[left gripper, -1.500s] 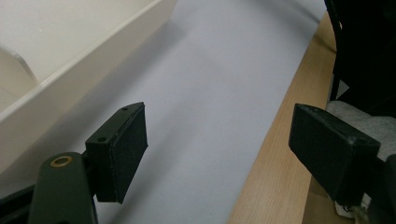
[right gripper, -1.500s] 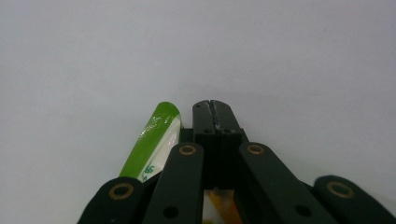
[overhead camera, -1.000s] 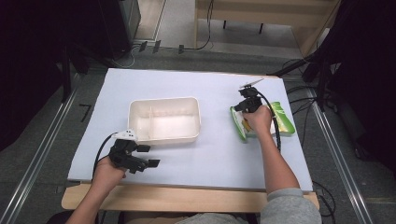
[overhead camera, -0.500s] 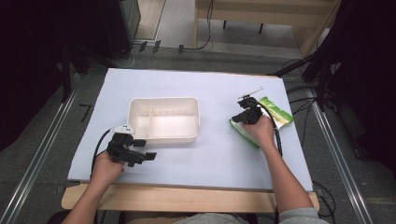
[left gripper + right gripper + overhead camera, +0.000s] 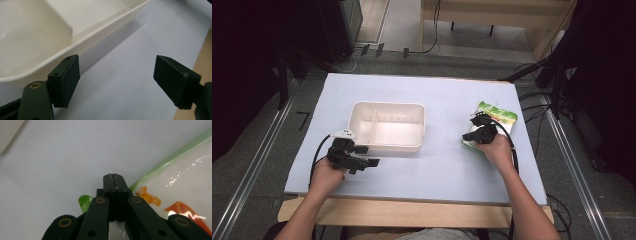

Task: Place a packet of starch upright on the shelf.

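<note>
Comparing the high view with a second ago: right gripper (image 5: 473,135) has slid toward the tray (image 5: 387,145), dragging the green packet (image 5: 497,114) along; packet now lies nearer the table (image 5: 437,170) middle, still right of the tray. Left gripper (image 5: 367,161) has barely shifted, just in front of the tray.

Left gripper view: jaws wide apart, nothing between them, tray rim (image 5: 82,45) close by.

Right gripper view: jaws pressed together, pinching the packet's (image 5: 180,185) edge.
</note>
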`<state>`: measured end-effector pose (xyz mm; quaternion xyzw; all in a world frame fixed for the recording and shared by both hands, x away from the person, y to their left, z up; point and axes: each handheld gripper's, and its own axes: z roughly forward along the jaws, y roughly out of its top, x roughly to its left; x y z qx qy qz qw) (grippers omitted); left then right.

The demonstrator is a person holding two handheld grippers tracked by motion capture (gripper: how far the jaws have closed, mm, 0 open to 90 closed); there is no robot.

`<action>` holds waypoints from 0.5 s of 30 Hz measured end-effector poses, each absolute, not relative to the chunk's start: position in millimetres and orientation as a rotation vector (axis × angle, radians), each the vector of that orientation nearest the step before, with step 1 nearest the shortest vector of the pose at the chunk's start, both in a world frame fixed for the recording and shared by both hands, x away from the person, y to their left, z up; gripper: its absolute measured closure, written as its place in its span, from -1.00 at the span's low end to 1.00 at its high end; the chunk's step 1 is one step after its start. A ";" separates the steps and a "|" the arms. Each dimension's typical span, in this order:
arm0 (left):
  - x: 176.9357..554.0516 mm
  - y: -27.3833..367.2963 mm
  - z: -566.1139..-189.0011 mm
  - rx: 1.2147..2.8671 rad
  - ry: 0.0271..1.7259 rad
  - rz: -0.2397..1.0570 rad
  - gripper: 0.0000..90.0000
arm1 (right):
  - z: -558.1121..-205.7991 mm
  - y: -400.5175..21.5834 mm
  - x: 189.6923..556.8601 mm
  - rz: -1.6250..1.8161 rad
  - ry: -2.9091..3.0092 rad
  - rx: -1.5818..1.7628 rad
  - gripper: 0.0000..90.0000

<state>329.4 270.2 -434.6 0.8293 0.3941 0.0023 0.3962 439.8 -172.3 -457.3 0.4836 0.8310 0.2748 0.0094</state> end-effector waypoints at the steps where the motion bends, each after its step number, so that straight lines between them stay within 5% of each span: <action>1: 328.5 269.3 -434.4 2.099 0.993 0.004 -0.51 | -457.2 -173.0 438.0 0.863 2.593 1.519 1.00; 15: 319.8 266.2 -429.5 2.123 0.946 -0.006 -0.51 | -454.7 -200.9 418.6 0.881 2.646 1.561 1.00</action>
